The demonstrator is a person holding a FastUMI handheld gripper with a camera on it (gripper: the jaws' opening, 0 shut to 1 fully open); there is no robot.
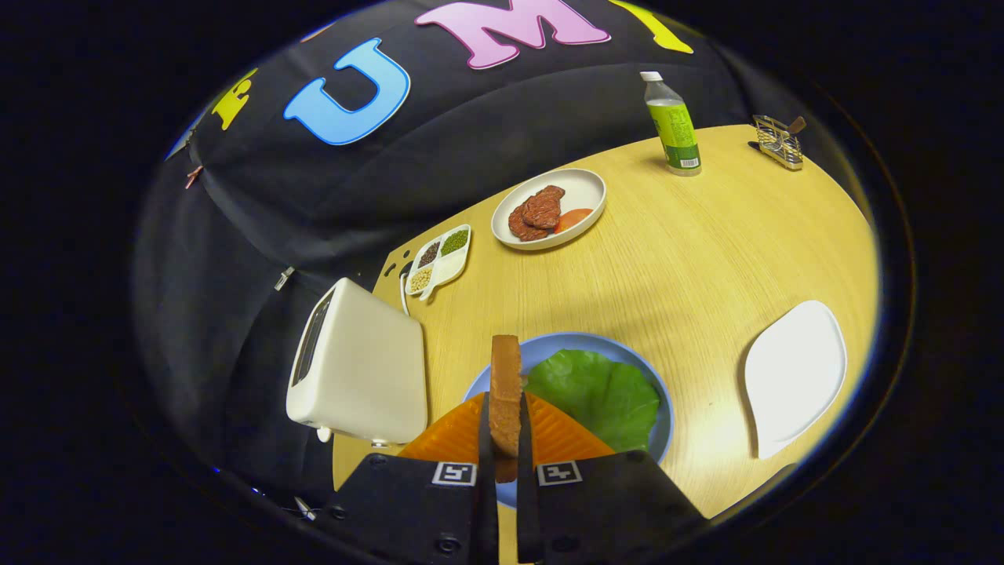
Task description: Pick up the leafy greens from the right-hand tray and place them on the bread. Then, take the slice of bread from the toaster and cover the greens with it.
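My gripper is shut on a slice of bread, held on edge between both fingers. Just beyond the fingers lies a blue plate with a big green leaf spread over it; what lies under the leaf is hidden. The held slice hangs above the plate's left part. To the left of the plate stands a white toaster, its slot facing away from the plate. An empty white tray sits to the right of the plate.
A white plate with meat slices and a tomato slice sits farther back. A small divided dish of beans is behind the toaster. A green bottle and a wire rack stand at the far table edge.
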